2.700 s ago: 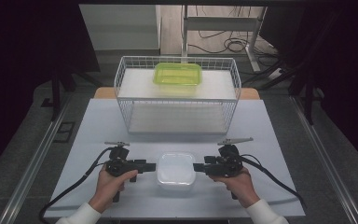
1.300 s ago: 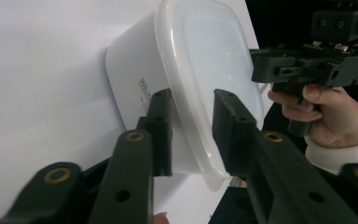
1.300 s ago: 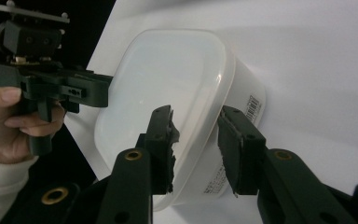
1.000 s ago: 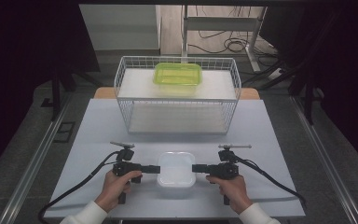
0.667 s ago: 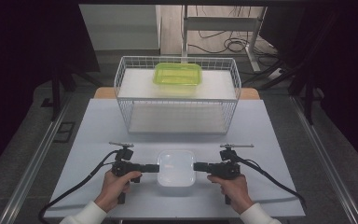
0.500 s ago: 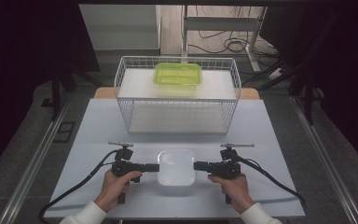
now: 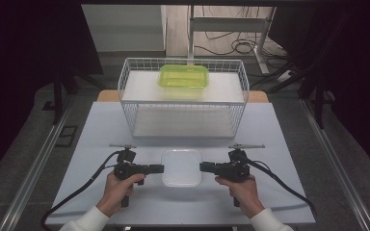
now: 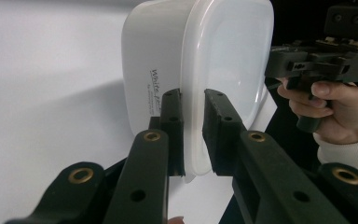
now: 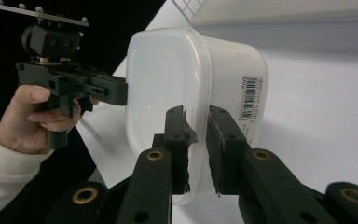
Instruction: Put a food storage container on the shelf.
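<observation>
Left claw (image 8: pixel 193 135) and right claw (image 9: pixel 196 149) clamp the smooth, rounded translucent-white plastic container (image 7: pixel 181 167).

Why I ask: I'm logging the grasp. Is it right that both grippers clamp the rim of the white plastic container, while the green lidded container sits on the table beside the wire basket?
Not quite: the high view shows the green lidded container inside the white wire basket. The left gripper and right gripper do clamp the white plastic container at its rim.

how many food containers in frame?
2. A white container at the near edge of the table, between the left gripper and right gripper, jaws around its rim. A green container on top of the wire basket.
</observation>
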Demonstrator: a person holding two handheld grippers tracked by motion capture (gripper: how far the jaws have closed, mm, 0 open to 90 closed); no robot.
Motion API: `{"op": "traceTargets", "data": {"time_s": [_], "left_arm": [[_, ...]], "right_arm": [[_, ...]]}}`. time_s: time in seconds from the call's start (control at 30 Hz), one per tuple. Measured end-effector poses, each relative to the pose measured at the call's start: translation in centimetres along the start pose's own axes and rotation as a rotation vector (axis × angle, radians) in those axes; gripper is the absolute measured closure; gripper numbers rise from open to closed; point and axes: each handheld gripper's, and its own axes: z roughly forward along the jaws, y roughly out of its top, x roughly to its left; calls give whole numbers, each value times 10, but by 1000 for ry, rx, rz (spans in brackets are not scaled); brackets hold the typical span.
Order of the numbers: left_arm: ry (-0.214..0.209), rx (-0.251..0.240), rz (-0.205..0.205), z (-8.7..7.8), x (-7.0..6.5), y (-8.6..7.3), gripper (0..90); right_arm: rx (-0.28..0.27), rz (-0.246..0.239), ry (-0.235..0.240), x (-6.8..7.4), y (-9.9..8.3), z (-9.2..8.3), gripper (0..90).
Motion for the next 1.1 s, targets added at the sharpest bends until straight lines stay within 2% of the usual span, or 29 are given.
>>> {"op": "traceTargets", "data": {"time_s": [0.23,0.7,1.1], "left_arm": [[5,-11,35,-1,-8,7,788],[-3,-31,57,-7,-12,20,788],[-14,-66,91,-17,-27,49,789]], "right_arm": [[-26,-39,0,0,3,-5,777],[-50,-88,3,6,16,-11,774],[-84,-130,1,15,44,-21,772]]}}
